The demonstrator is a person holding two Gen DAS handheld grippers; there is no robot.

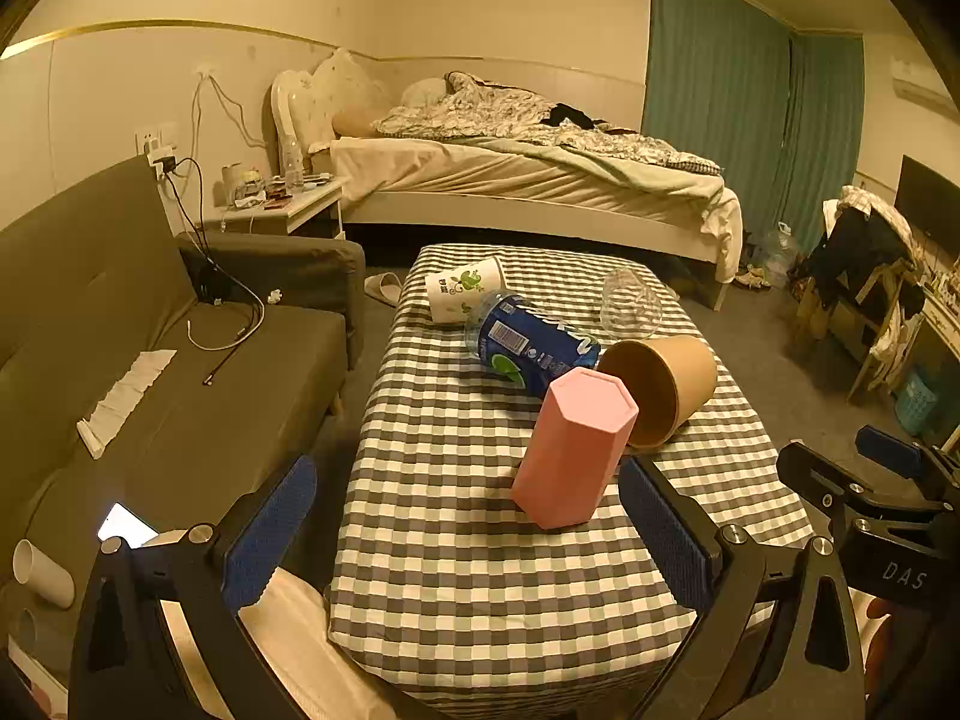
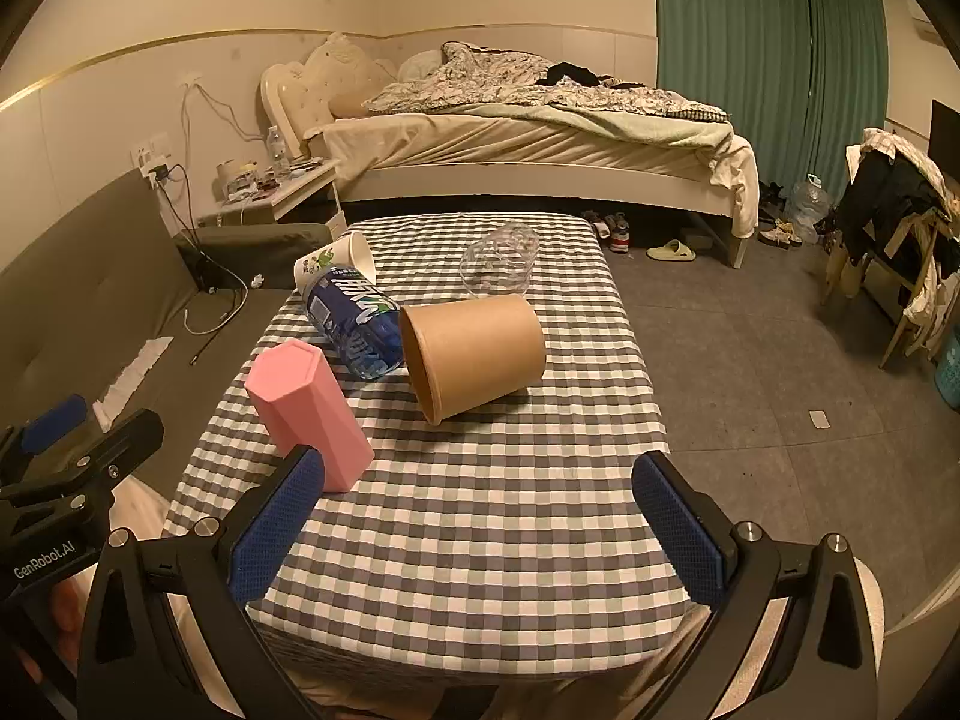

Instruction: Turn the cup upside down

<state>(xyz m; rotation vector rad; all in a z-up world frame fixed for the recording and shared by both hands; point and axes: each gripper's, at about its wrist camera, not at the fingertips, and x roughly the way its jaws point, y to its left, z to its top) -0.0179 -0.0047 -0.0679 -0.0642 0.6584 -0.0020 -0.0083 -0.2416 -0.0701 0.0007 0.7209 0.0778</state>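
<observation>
A pink hexagonal cup point(image 1: 573, 450) point(image 2: 309, 414) stands upside down on the checked table point(image 1: 480, 570) point(image 2: 480, 540), its closed base up. A brown paper cup point(image 1: 663, 387) point(image 2: 474, 354) lies on its side behind it. A white printed paper cup point(image 1: 462, 288) point(image 2: 333, 261) and a clear glass point(image 1: 630, 303) point(image 2: 498, 261) also lie on their sides farther back. My left gripper point(image 1: 474, 531) is open and empty, just in front of the pink cup. My right gripper point(image 2: 480, 531) is open and empty over the table's near end.
A blue-labelled water bottle point(image 1: 531, 345) point(image 2: 357, 327) lies between the cups. A grey sofa point(image 1: 150, 360) stands left of the table with cables and paper on it. A bed point(image 1: 528, 180) lies behind. A chair piled with clothes point(image 2: 894, 222) stands at the right.
</observation>
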